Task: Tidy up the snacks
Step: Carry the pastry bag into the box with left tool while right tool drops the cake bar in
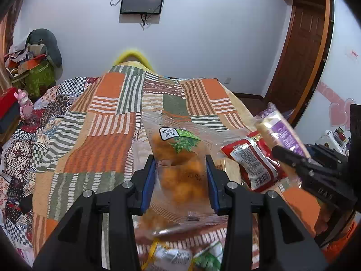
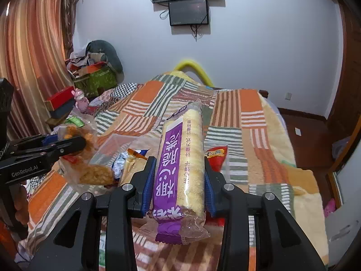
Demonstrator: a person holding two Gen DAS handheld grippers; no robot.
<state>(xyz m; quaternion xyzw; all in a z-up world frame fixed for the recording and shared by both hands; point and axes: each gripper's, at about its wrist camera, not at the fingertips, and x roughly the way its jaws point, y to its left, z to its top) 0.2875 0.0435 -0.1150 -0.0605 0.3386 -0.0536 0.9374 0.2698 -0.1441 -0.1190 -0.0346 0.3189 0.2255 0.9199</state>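
Left wrist view: I hold a clear plastic bag of orange puffed snacks (image 1: pixel 180 169) between the blue pads of the left gripper (image 1: pixel 180 174), raised above the orange, green and white striped patchwork blanket (image 1: pixel 101 140). Right wrist view: the right gripper (image 2: pixel 179 176) clamps a long purple-and-clear wrapped roll of pale yellow crackers (image 2: pixel 182 164), pointing away from the lens. Beneath both, a clear plastic storage box (image 2: pixel 112 146) on the blanket holds a red snack packet (image 1: pixel 250 160) and other wrapped snacks. A dark wall-mounted screen (image 2: pixel 189 12) hangs beyond.
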